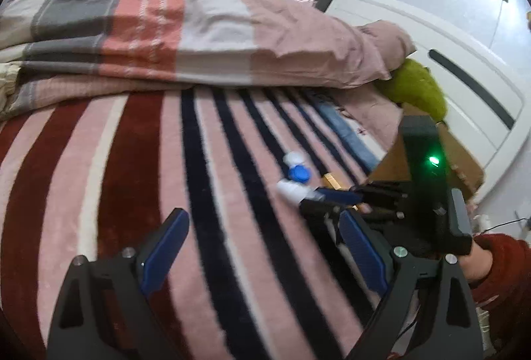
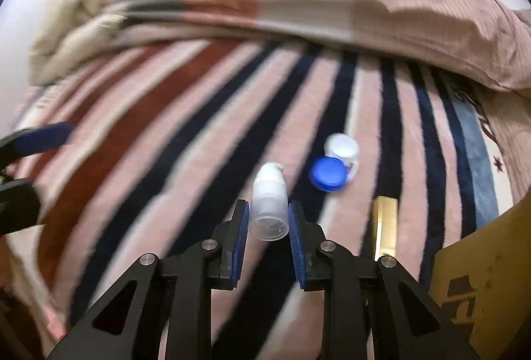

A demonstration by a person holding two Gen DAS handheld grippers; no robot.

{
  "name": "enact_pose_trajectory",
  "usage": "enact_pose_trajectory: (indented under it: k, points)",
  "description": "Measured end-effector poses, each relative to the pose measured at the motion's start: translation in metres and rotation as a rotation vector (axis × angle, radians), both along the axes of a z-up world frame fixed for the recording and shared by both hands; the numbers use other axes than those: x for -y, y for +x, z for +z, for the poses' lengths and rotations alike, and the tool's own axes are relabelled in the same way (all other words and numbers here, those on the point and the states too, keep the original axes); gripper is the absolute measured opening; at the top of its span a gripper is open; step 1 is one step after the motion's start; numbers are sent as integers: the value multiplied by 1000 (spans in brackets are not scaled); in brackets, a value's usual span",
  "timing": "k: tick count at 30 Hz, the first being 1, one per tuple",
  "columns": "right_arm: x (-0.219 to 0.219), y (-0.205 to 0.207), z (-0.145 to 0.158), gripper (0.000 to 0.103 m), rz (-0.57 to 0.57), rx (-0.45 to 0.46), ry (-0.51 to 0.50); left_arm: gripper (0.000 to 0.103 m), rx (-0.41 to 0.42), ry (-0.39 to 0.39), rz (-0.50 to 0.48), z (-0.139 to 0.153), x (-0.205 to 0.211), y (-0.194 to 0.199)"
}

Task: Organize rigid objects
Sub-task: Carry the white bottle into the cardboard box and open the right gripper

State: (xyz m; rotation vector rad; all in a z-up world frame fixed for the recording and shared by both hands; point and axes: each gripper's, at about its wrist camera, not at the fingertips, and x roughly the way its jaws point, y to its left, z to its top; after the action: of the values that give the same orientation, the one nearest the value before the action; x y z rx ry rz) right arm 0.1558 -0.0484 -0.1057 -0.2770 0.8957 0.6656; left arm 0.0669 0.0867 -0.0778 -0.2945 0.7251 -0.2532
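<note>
A small white pump bottle [image 2: 268,194] with a clear cap lies on the striped blanket [image 2: 199,127], and my right gripper [image 2: 268,207] is shut on it, its blue pads pressing both sides. Just beyond it lie a blue-lidded jar [image 2: 328,174] and a white jar [image 2: 343,149], touching each other. A gold stick-like object [image 2: 385,227] lies to the right. In the left wrist view my left gripper [image 1: 262,215] hangs open and empty over the blanket, left of the right gripper [image 1: 312,197], the bottle [image 1: 290,189] and the blue-lidded jar [image 1: 298,174].
A cardboard box [image 2: 481,277] stands at the right, near the white headboard [image 1: 431,38]. A folded duvet [image 1: 199,28] is piled along the far side of the bed, with a green plush thing [image 1: 418,88] at its end. A red-sleeved hand [image 1: 497,260] holds the right gripper.
</note>
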Motion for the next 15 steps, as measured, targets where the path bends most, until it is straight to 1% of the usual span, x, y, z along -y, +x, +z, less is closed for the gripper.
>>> enact_pose_trajectory:
  k: [2, 5, 6, 9, 10, 11, 13, 14, 15]
  points:
    - [3, -16, 15, 20, 43, 22, 16, 90, 15, -31, -33, 11, 9, 1]
    - [11, -44, 42, 20, 108, 56, 50, 90, 33, -22, -60, 26, 26, 2]
    - [14, -51, 50, 20, 121, 72, 60, 90, 33, -32, -73, 31, 31, 3]
    - [29, -71, 76, 20, 147, 132, 100, 90, 41, -83, -127, 44, 48, 6]
    - [34, -75, 83, 20, 151, 148, 114, 89, 46, -99, -147, 50, 55, 7]
    - [38, -78, 90, 20, 152, 164, 129, 87, 48, -111, -160, 55, 60, 9]
    - [53, -83, 105, 20, 148, 202, 160, 73, 47, -165, -202, 65, 73, 16]
    - [62, -85, 113, 20, 139, 222, 174, 71, 42, -184, -213, 69, 78, 20]
    - [67, -85, 117, 20, 129, 237, 181, 66, 40, -196, -219, 74, 85, 25]
